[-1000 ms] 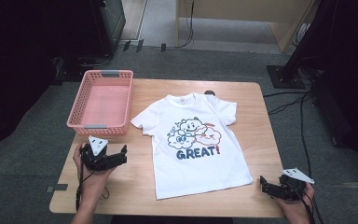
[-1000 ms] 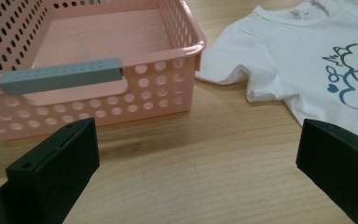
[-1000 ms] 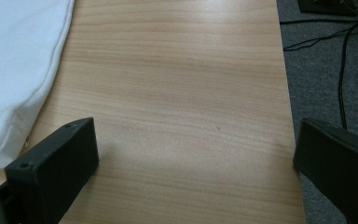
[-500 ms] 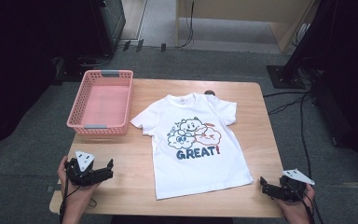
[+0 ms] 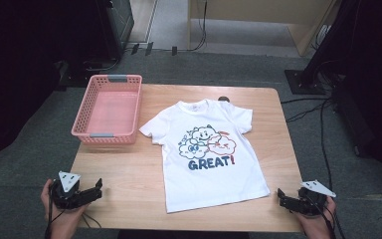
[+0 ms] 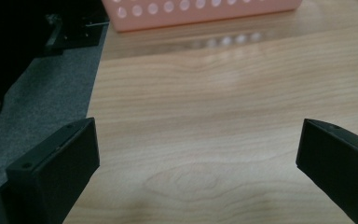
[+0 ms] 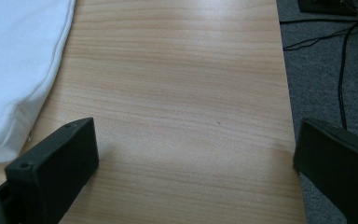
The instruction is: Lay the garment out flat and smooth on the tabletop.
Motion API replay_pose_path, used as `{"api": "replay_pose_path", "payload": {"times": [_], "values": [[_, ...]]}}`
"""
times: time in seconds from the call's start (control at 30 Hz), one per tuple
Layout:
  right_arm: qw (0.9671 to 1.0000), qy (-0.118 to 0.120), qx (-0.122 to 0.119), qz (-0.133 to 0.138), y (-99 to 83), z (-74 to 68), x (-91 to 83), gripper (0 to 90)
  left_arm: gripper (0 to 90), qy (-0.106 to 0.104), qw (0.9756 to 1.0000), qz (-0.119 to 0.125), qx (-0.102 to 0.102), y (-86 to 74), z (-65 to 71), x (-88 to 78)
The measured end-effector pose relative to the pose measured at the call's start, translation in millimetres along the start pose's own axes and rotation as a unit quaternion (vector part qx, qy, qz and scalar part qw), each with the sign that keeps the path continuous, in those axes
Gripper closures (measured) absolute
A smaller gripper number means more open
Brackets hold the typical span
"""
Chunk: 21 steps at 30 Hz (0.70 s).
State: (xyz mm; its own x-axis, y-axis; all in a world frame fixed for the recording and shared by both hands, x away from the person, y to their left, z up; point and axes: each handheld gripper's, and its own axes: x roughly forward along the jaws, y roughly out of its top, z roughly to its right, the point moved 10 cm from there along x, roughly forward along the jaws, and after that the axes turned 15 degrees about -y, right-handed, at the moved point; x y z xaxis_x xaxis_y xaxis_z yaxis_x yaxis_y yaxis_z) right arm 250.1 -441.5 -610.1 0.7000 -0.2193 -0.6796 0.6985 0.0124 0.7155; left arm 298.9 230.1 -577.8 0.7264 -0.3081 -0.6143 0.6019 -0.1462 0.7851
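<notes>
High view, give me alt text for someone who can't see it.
A white T-shirt printed "GREAT!" lies flat on a wooden table, beside an empty pink basket. The left gripper and right gripper sit open at the near corners.

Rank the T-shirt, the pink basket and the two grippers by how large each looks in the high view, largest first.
1. T-shirt, spread flat, looks largest.
2. Pink basket, clearly smaller than the shirt.
3. Left gripper and right gripper: smallest, and too alike to rank; both also sit nearest the camera.
</notes>
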Motion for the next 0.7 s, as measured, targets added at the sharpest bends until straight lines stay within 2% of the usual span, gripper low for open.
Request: {"api": "replay_pose_path", "payload": {"times": [0.17,0.23,0.37,0.43,0.53,0.6,0.7], "values": [[1.0000,0.000,0.000,0.000,0.0,0.0,0.0,0.0,0.0,-0.016,0.9995,-0.026,-0.012,-15.8,-5.2,0.8],[1.0000,0.000,0.001,0.000,0.0,0.0,0.0,0.0,0.0,-0.025,0.9992,-0.027,-0.017,-19.3,-6.1,0.8],[1.0000,0.000,0.002,0.000,0.2,0.0,0.1,0.0,0.0,-0.036,0.9981,-0.045,-0.018,-27.9,-7.5,4.4],[1.0000,0.000,0.001,0.000,0.1,0.1,0.1,0.0,0.0,-0.046,0.9981,-0.034,-0.023,-28.5,-7.8,5.5],[1.0000,0.001,0.002,0.001,0.2,0.1,0.1,0.0,0.0,-0.046,0.9983,-0.028,-0.021,-28.6,-9.2,5.5],[1.0000,0.001,0.000,0.000,0.0,-0.2,0.0,0.0,0.0,-0.045,0.9987,-0.016,-0.020,-28.4,-10.2,6.1],[1.0000,0.002,-0.002,0.001,-0.1,-0.7,-0.2,0.0,0.0,-0.045,0.9987,-0.016,-0.020,-28.5,-10.2,6.1]]}}
